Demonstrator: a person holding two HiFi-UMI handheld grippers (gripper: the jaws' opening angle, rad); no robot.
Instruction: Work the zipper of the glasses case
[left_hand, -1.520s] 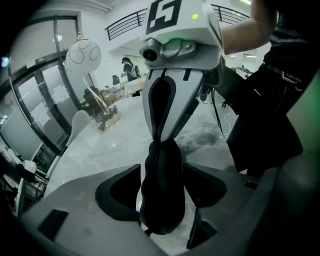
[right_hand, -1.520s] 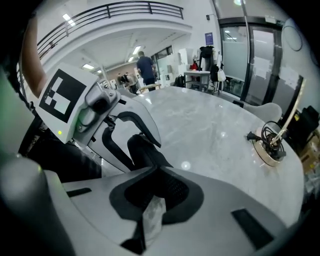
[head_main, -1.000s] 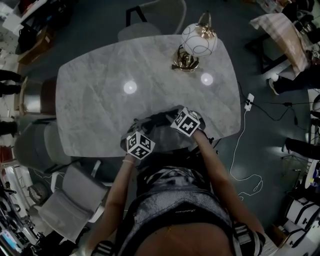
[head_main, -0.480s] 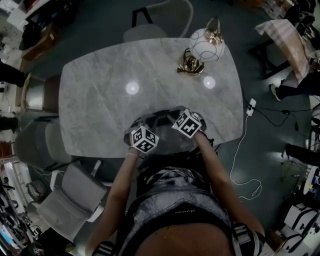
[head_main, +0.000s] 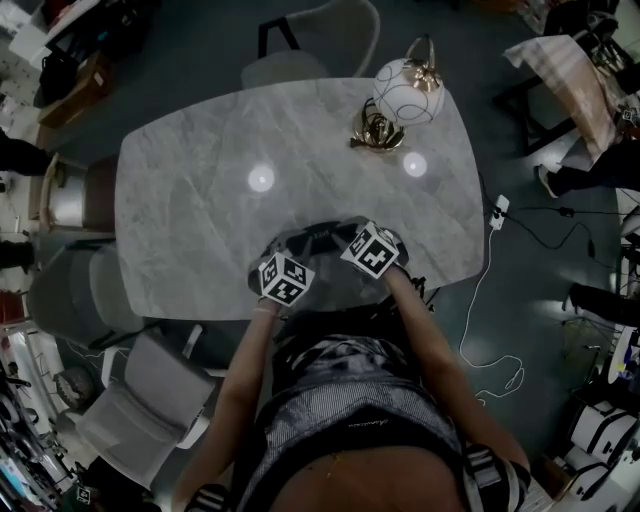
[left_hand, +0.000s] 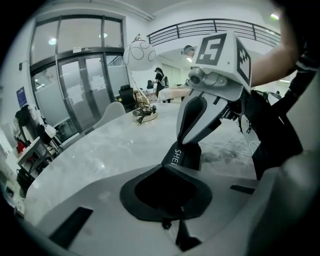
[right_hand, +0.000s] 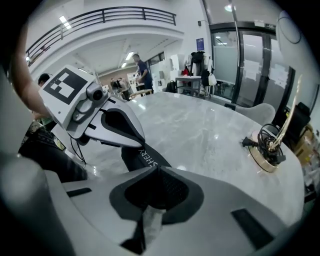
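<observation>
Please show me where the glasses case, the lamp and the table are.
glasses case (right_hand: 143, 156): right gripper view, on its dark lettered surface.
lamp (head_main: 407, 88): head view, on its white globe.
table (head_main: 190, 210): head view, on bare marble top.

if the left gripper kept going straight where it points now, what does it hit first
Most likely the right gripper, whose dark tip sits just ahead of the left gripper; depth is hard to judge.

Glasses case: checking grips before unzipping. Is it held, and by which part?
Yes: the left tool, jaws just closed, and right tool pinch the glasses case at opposite ends. Whether either has the zipper pull cannot be told.
</observation>
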